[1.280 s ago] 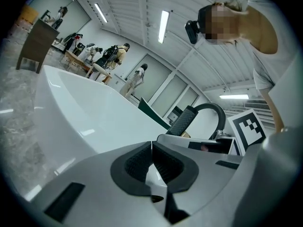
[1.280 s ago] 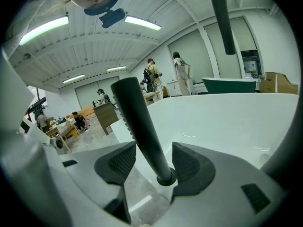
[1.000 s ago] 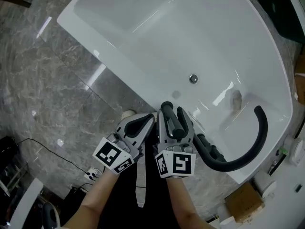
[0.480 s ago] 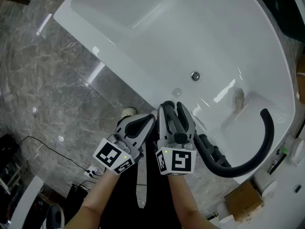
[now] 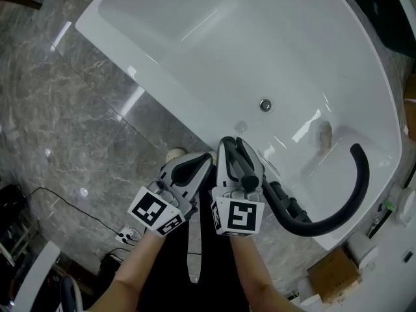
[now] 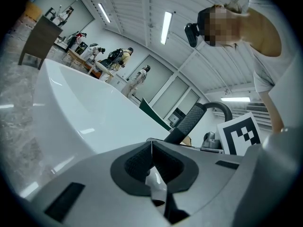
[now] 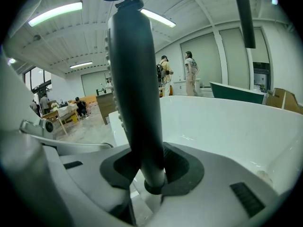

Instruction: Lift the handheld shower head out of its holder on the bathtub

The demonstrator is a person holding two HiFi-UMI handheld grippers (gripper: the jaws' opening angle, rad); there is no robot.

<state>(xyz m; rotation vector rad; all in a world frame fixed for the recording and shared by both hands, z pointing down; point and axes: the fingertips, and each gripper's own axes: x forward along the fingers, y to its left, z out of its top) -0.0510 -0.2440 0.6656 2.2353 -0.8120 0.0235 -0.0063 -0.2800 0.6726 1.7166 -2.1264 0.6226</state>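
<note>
Right gripper point(image 5: 234, 145) is clamped on the handheld shower head point(image 7: 135, 89); its jaws have just been closing, and the handle now sits between both pads. Left gripper point(image 5: 207, 158) is clenched with nothing in it, just beside the right one and not touching the shower head.

The shower head stands at the near rim of the bathtub point(image 5: 214, 57), upright between my jaws. Its lower end meets a dark collar; I can't tell if it's seated in the holder.

In the way: one black hose point(image 5: 344, 207) loops off to the right over the rim and arcs back above the tub corner.

Count: 2 grippers, each with 1 marker cube point(image 5: 156, 211), 1 shower head, 1 hose, 1 tub, 1 round metal drain point(image 5: 264, 104).

Materials: tub is glossy white with a curved wall. The shower head is matte dark and slim, with rows of small nubs down one edge. Gripper pads are black and ribbed. Grey veined marble floor point(image 5: 58, 122) with a thin black cable point(image 5: 58, 200) across it. Cardboard box point(image 5: 331, 272) is past the tub's right end.
</note>
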